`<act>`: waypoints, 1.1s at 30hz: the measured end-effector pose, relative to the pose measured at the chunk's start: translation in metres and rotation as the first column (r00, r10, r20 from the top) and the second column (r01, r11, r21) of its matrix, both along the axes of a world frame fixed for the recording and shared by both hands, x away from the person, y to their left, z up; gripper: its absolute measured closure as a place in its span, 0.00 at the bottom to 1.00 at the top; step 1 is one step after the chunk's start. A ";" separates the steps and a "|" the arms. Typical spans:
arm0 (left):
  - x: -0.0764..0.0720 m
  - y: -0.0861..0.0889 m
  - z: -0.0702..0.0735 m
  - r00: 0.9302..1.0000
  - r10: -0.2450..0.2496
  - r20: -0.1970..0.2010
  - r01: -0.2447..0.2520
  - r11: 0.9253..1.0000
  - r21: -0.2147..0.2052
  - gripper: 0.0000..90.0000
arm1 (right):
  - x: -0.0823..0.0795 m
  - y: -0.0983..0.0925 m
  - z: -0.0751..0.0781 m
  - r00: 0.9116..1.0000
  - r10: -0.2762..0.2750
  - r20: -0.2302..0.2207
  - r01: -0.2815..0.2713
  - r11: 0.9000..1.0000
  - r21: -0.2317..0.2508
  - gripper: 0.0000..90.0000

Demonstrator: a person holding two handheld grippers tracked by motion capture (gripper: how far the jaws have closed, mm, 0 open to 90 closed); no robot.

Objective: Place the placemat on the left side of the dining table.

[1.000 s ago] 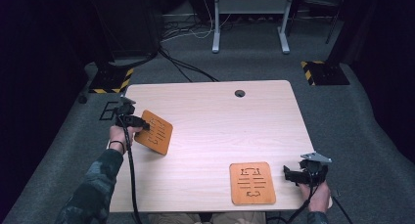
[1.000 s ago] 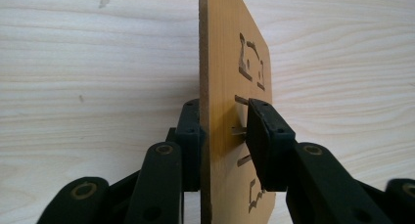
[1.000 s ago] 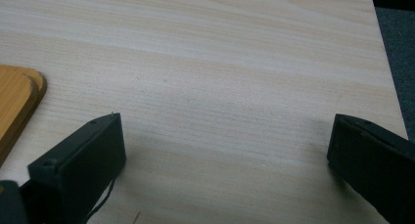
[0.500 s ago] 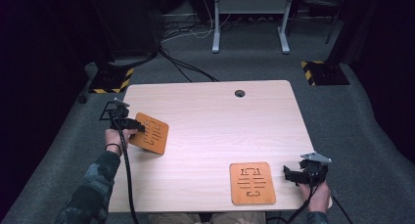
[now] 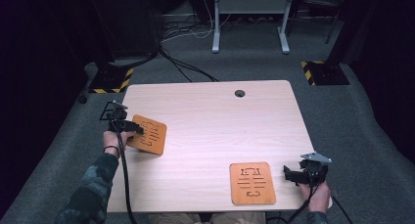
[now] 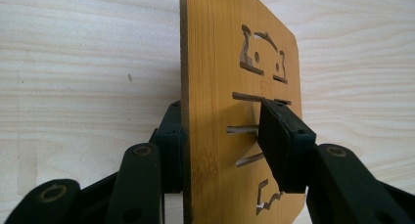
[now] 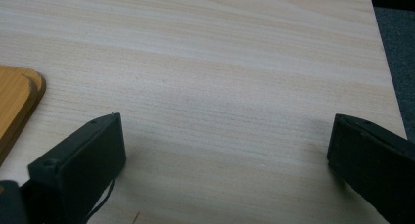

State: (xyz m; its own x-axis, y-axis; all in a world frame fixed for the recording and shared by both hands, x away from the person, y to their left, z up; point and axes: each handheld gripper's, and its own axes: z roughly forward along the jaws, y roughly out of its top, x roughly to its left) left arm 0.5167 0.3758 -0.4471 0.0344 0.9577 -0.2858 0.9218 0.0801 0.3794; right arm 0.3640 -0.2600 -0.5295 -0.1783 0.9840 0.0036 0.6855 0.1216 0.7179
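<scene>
Bamboo board (image 5: 148,134) at the table's (image 5: 210,121) left edge, between the left gripper's (image 5: 128,127) jaws.

The table also carries a 2nd board (image 5: 252,182), flat near the front right. The left forearm comes in from the near left, hand (image 5: 114,141) level. The jaws have just been opening: one pad lies against the board's back, the other stands just off its cut-out face. The right hand (image 5: 319,195) rests at the near right corner, the right gripper (image 5: 292,174) pointing left, jaws wide apart over bare wood.

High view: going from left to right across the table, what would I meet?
Left gripper → tilted wooden board between its jaws → flat wooden board near the front edge → right gripper, all on the table.
</scene>
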 end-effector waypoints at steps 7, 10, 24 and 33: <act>0.000 0.001 -0.005 1.000 -0.004 -0.001 0.004 1.000 0.009 0.59 | 0.000 0.000 0.000 1.000 -0.002 0.000 0.002 1.000 -0.001 0.00; 0.000 0.002 -0.006 1.000 -0.003 -0.004 0.003 1.000 0.006 0.57 | 0.000 0.000 0.000 1.000 -0.002 0.000 0.002 1.000 -0.001 0.00; 0.001 0.000 -0.013 1.000 0.010 -0.012 -0.010 1.000 0.018 0.51 | 0.000 0.000 0.000 1.000 -0.002 0.000 0.002 1.000 -0.002 0.00; 0.001 0.001 -0.016 1.000 -0.009 -0.009 0.009 0.999 0.032 0.47 | 0.000 0.000 0.000 1.000 -0.002 0.000 0.002 1.000 -0.002 0.00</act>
